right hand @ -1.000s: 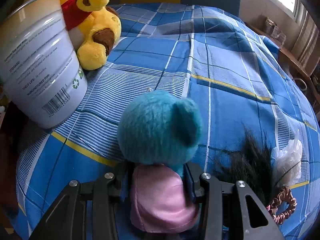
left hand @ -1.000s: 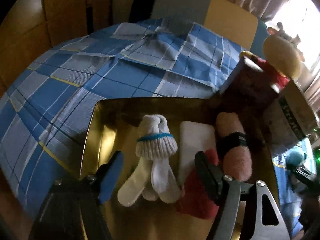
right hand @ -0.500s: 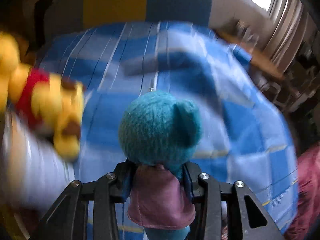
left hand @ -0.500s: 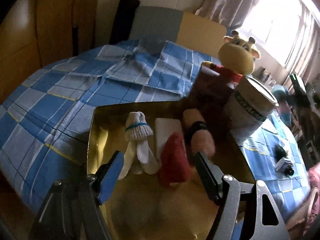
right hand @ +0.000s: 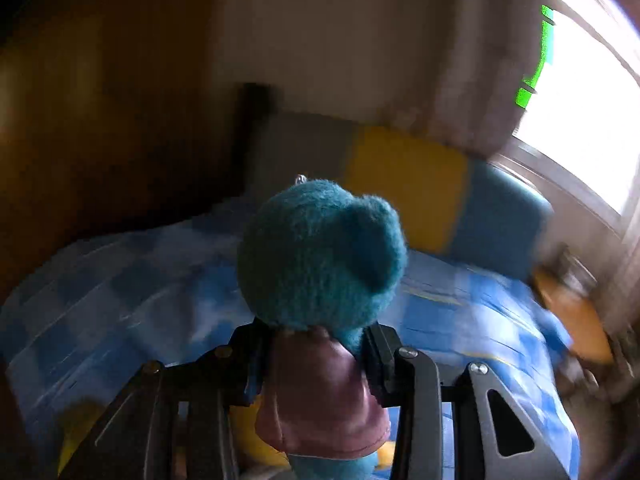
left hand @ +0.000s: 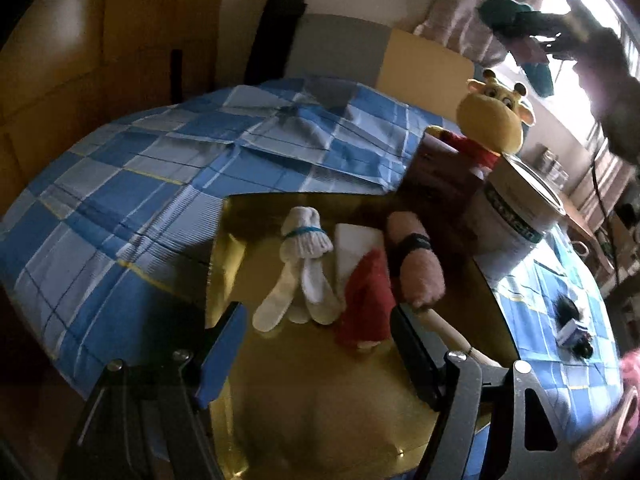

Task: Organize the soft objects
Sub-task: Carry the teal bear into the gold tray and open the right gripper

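The right gripper (right hand: 316,360), clamped on the teal plush bear (right hand: 320,256), had swung it high above the gold tray (left hand: 304,400), ready for sorting; the left gripper (left hand: 316,344) hovered there, jaws parted, empty.

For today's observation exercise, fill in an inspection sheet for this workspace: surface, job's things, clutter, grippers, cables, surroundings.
Surface: bed under a blue checked sheet, with a gold tray on it.
Job's things: white socks, white pad, red cloth and pink roll on the tray; teal plush toy held in the air.
Clutter: white tin, yellow plush, small dark items.
Grippers: left gripper open, empty, over the tray; right gripper clamps the toy's body.
Cables: nothing seen.
Surroundings: wooden wall, headboard, curtain, bright window.
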A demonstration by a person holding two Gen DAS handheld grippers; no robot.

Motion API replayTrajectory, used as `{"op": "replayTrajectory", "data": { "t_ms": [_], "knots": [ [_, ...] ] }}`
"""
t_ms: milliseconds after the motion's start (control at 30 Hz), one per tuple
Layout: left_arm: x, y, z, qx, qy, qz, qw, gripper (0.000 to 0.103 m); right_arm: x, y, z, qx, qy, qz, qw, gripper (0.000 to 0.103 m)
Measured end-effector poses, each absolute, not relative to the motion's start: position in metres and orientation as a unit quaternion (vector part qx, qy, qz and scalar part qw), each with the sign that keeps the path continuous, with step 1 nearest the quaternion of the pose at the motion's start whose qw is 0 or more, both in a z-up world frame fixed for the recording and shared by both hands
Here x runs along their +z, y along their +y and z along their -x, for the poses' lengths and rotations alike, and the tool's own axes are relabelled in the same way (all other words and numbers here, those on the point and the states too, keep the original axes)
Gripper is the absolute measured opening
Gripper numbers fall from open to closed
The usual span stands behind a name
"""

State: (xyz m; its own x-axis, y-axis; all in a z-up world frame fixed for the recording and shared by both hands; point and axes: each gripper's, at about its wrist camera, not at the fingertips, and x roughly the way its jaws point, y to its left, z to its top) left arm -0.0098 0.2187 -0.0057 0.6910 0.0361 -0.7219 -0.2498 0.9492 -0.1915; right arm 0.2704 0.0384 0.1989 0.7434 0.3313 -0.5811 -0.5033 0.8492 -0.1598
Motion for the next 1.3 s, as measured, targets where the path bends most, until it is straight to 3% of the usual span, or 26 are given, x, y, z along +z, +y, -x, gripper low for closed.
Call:
{"op": "replayTrajectory", "data": {
  "t_ms": [167,567,833,1067,1200,1300],
  "knots": [
    [0.001,0.218,0.017,0.105,0.37,0.13,0.914,0.078,0.147,0.092,-0.209,0.327,0.301,0.208,0.871,0.04],
    [0.006,0.217,0.031,0.125,0.353,0.123,0.919,0.078,-0.008,0.113,-0.105,0.406,0.46,0.173,0.771,0.039],
    [0.003,0.22,0.038,0.132,0.346,0.136,0.919,0.078,-0.036,0.102,-0.048,0.422,0.456,0.187,0.761,0.04],
    [-0.003,0.225,0.042,0.137,0.351,0.146,0.915,0.078,-0.07,0.101,-0.048,0.387,0.485,0.182,0.763,0.044],
    [-0.006,0.224,0.042,0.138,0.354,0.144,0.914,0.078,-0.076,0.096,-0.047,0.376,0.49,0.173,0.767,0.05],
    [-0.005,0.219,0.042,0.134,0.355,0.138,0.915,0.078,-0.073,0.093,-0.045,0.374,0.483,0.177,0.771,0.061]
  ]
}}
